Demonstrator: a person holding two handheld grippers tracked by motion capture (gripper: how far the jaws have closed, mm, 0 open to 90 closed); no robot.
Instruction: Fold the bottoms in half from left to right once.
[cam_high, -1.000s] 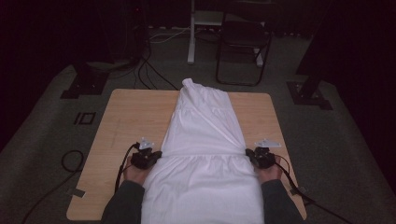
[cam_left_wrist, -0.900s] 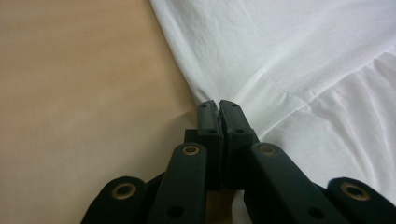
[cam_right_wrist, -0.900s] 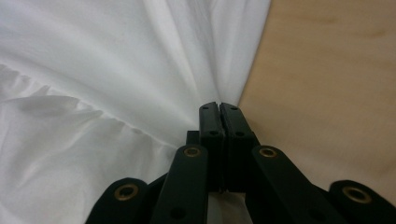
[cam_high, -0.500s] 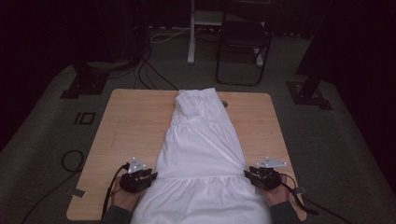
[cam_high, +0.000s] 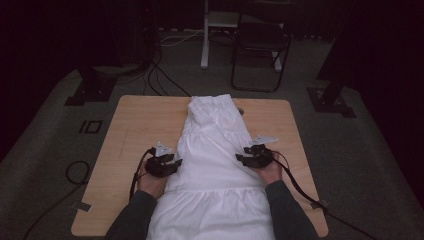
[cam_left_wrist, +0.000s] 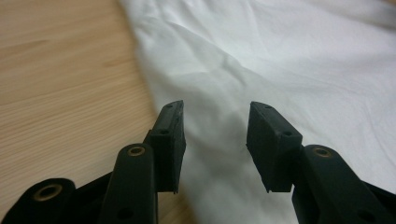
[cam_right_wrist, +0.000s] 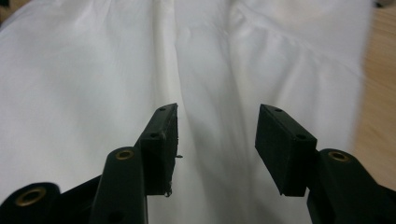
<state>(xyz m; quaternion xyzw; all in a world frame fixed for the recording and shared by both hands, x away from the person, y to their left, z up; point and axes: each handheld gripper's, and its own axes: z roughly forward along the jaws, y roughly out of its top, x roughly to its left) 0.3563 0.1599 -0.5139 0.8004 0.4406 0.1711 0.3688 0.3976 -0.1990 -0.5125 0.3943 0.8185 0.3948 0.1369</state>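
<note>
A: We're holding the left tool (cam_high: 176, 163) at the left edge of the dress (cam_high: 215, 150) and the right tool (cam_high: 241, 159) at its right edge, with bare desk (cam_high: 135, 125) lying open on both sides.

B: Both tools' jaws have just been opening and are standing apart, gripping nothing. The dress is lying white and lengthwise down the desk's middle, its near hem hanging over our edge.

Camera placement: one fixed overhead, two riding on the grippers.
The high view is looking forward and down on the table (cam_high: 130, 125) from the person's side. Each gripper view is looking close along its jaws, sharing the white garment (cam_high: 212, 150) (cam_left_wrist: 299, 60) (cam_right_wrist: 93, 70) with the high view.
</note>
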